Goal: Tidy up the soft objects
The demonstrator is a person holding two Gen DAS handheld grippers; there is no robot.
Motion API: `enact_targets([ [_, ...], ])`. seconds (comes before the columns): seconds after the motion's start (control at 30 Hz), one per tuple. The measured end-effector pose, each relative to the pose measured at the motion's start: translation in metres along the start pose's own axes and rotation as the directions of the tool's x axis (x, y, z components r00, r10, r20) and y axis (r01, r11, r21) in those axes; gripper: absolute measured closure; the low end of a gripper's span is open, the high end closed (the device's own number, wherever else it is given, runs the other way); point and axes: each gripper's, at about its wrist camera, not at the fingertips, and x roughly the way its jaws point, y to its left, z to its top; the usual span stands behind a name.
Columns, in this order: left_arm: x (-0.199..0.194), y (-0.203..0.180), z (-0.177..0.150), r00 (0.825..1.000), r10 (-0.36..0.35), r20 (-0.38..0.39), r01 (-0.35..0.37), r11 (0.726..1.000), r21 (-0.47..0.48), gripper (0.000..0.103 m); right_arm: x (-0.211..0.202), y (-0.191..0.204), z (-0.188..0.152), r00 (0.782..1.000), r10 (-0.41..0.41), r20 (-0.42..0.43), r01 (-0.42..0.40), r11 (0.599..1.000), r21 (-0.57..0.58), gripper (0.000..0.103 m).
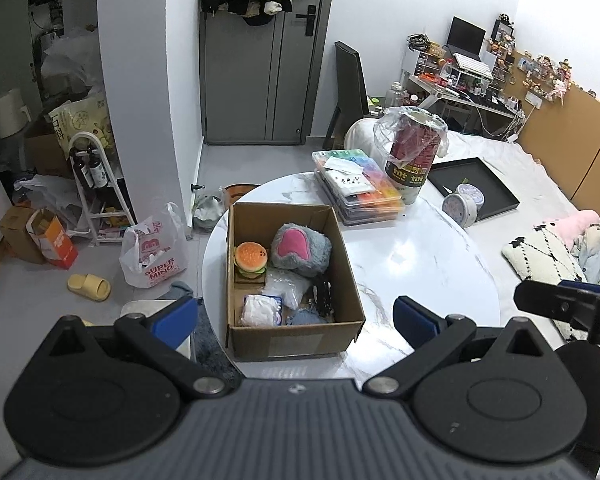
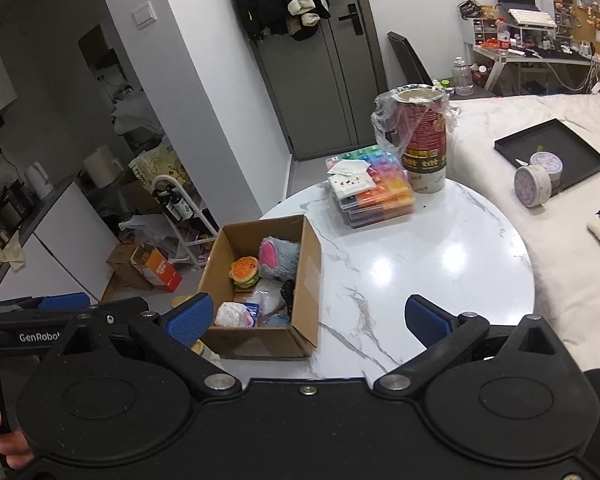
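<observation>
Both the left hand-held gripper (image 1: 296,316) and right hand-held gripper (image 2: 308,320) hover released and empty above the bench (image 1: 420,256). The soft toys, a burger (image 1: 251,260) and grey plush (image 1: 300,250), lie inside the cardboard box (image 1: 296,340).

Round marble table (image 1: 420,256); stacked colourful organiser cases (image 1: 360,184) beside bag-lined red canister (image 1: 414,152); black tray (image 1: 476,186) on bed.

Cardboard box (image 1: 292,338): matt brown, at table's left edge. Table (image 1: 420,256): glossy white marble-look, reflecting lamps. Plush toy (image 1: 300,250): fuzzy grey-pink cloth. Left gripper (image 1: 296,320) pads (image 1: 178,316): textured blue.
</observation>
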Motion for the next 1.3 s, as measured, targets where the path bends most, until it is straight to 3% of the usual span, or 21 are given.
enact_targets([
  [0.6,-0.017,-0.012,-0.008,0.999,0.004,0.051,-0.005,1.000,0.016,0.000,-0.018,0.003,-0.012,1.000,0.003,0.026,-0.002,0.999,-0.036,0.000],
  [1.3,-0.017,-0.009,-0.005,0.998,0.017,0.056,-0.017,1.000,0.016,0.000,-0.020,0.003,-0.012,0.999,-0.001,0.033,0.002,0.999,-0.037,0.000],
])
